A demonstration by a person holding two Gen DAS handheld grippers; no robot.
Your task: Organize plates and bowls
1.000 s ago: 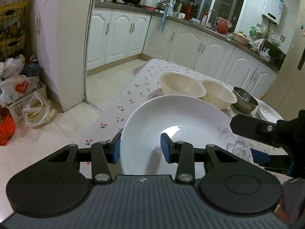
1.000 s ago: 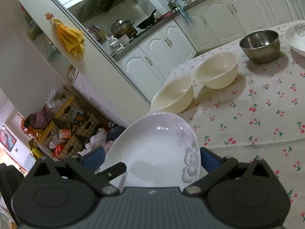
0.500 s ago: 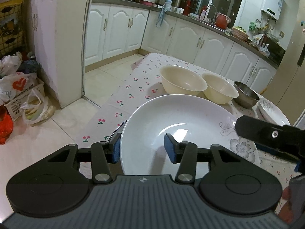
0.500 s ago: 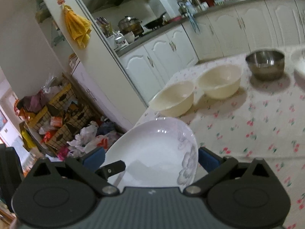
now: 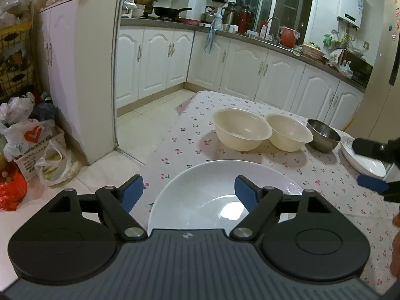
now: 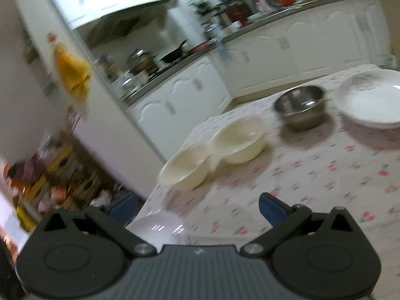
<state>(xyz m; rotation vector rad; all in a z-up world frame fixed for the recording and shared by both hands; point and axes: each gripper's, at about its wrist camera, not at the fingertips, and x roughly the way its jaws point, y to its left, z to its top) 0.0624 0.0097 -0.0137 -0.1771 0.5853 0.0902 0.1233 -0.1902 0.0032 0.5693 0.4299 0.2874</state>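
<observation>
The left hand-held gripper point(image 5: 189, 193) is standing released, its jaws having just been opening wide; the blue pads point(image 5: 131, 193) are clear of the big white plate point(image 5: 212, 195), which is lying between them on the near edge of the tabletop point(image 5: 325, 182) with its cherry-print cloth. The left pad is sitting off the plate's left rim and the right one is hanging over its inside, neither pressing on it.

Farther across the tabletop, two cream bowls are standing side by side, the left cream bowl point(image 5: 241, 132) touching or almost touching the right cream bowl point(image 5: 288, 132). Just right of them a steel bowl point(image 5: 323, 135) is resting upright, and at the far right a second white plate point(image 5: 362, 160) with a grey flower pattern is lying flat.

The right hand-held gripper point(image 6: 197, 206) is showing in its own blurred view with its jaws wide apart and nothing gripped; only a sliver of the big plate is peeking in below its left finger. From the left view its black finger and blue pad are reaching in front of the flowered plate.
</observation>
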